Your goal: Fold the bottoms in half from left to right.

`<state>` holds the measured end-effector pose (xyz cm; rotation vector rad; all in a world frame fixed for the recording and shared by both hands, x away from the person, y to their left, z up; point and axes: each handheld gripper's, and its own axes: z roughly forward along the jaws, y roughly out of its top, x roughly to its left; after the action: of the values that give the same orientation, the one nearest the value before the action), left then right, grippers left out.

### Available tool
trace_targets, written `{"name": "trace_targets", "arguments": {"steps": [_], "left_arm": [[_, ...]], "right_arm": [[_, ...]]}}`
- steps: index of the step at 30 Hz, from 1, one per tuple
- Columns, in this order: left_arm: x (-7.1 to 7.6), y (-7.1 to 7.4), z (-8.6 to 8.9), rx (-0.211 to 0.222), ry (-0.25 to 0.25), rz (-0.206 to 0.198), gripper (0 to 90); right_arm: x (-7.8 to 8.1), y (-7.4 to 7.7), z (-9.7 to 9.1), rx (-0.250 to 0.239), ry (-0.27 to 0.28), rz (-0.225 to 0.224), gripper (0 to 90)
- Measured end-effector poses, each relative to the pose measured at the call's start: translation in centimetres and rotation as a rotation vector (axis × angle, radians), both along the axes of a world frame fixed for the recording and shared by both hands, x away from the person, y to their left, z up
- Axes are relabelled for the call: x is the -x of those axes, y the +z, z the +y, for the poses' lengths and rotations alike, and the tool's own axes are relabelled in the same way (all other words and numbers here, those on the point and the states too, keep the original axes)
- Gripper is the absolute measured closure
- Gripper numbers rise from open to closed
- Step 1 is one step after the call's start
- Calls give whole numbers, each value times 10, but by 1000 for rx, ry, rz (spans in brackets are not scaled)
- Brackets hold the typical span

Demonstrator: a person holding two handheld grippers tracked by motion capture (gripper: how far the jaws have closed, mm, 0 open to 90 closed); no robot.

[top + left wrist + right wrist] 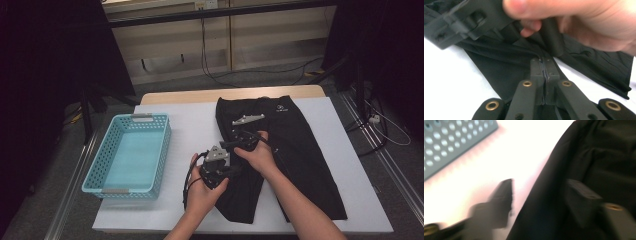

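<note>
Trousers (295, 155), black and laid flat with the waistband at twelve o'clock, cover the white table (190, 120) from the centre out toward three o'clock, and the work in hand looks like folding them, perhaps for the turquoise perforated basket (131, 152) that stands empty at nine o'clock. At the inner edge of the left leg, about six o'clock of the garment, the left gripper (544, 75) has its jaws pressed together on a thin pinch of black cloth, the fabric visibly caught between the pads in the left gripper view. The right gripper (539, 195) hovers just beyond it, toward one o'clock, with its jaws parted and astride the cloth edge but not pressing on anything; the right gripper view is blurred. To do this step well, I judge that the left pinch should hold firm as an anchor while the right gripper settles lower on the same edge, takes both layers well inside the hem rather than at the very rim, and closes fully before any lift. Both hands should then rise together so that the leg folds evenly without dragging the other leg askew.
</note>
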<state>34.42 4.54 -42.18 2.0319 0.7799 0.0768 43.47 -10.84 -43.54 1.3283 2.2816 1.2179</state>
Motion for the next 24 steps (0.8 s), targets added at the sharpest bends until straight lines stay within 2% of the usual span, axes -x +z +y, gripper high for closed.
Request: {"name": "trace_targets", "arguments": {"steps": [1, 2, 4, 5, 9, 11, 14, 15, 17, 19, 20, 22, 23, 24], "left_arm": [[0, -1, 0, 5, 3, -1, 890], [0, -1, 0, 9, 4, -2, 890], [1, -1, -1, 17, 4, -2, 890], [1, -1, -1, 13, -1, -3, 890], [2, -1, -2, 22, -8, -18, 890], [3, -1, -3, 41, -9, -17, 890], [4, -2, -7, 38, -24, -12, 890], [4, -3, -9, 37, -29, -5, 890], [5, -5, -13, 29, -42, 4, 890], [6, -7, -15, 17, -54, 8, 889], [6, -8, -16, 9, -57, 11, 889], [6, -9, -17, 3, -56, 17, 887], [6, -10, -17, 4, -54, 20, 886], [5, -10, -16, 2, -54, 20, 886]], "right_arm": [[-1, -2, 1, 12, 17, 8, 634], [-2, -4, 0, 16, 21, 15, 697], [-2, -6, -5, 34, 26, 46, 887], [-1, -6, -9, 41, 24, 49, 895], [10, 9, -35, 47, -26, 10, 897], [21, 19, -53, 47, -55, -5, 897], [41, 27, -83, 37, -93, -13, 897], [47, 27, -92, 34, -101, -7, 897], [59, 23, -104, 63, -103, 12, 896], [66, 15, -108, 92, -88, 19, 879], [67, 11, -108, 100, -79, 9, 831], [64, 6, -104, 145, -72, -34, 659], [61, 5, -100, 158, -74, -61, 621], [52, 5, -93, 163, -76, -90, 551]]}}
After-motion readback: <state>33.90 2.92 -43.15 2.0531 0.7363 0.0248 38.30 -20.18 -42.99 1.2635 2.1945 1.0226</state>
